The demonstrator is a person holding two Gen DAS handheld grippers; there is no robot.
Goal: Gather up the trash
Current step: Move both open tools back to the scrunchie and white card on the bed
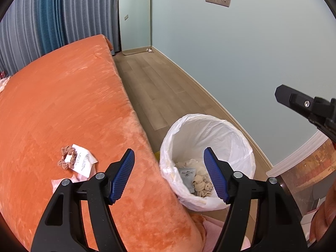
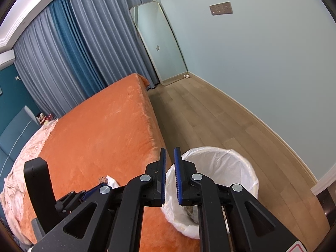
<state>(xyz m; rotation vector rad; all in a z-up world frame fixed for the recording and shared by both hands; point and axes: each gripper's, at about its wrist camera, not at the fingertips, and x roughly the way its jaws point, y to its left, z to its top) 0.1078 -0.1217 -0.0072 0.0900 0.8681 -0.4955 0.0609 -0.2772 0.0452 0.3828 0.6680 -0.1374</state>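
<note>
A white-lined trash bin (image 1: 235, 138) stands on the floor against the bed's edge, with tan crumpled pieces (image 1: 201, 185) and a grey packet (image 1: 187, 173) at its bottom. On the orange bed lie a brown scrunchie (image 1: 67, 157) and a white printed packet (image 1: 84, 161) that touch each other. My left gripper (image 1: 169, 153) is open and empty, straddling the bed edge and the bin's near rim. My right gripper (image 2: 170, 150) hovers above the bin's rim (image 2: 220, 152) with a narrow gap between its blue pads and nothing in it. The packet (image 2: 111, 181) peeks out left of it.
The orange blanket (image 1: 63, 105) covers the bed at the left. Wood floor (image 1: 163, 84) runs to a leaning mirror (image 1: 135, 21) and curtains (image 2: 73, 52). A pink cloth (image 1: 212, 229) lies by the bin's foot, and a marbled cabinet (image 1: 310, 168) stands at the right.
</note>
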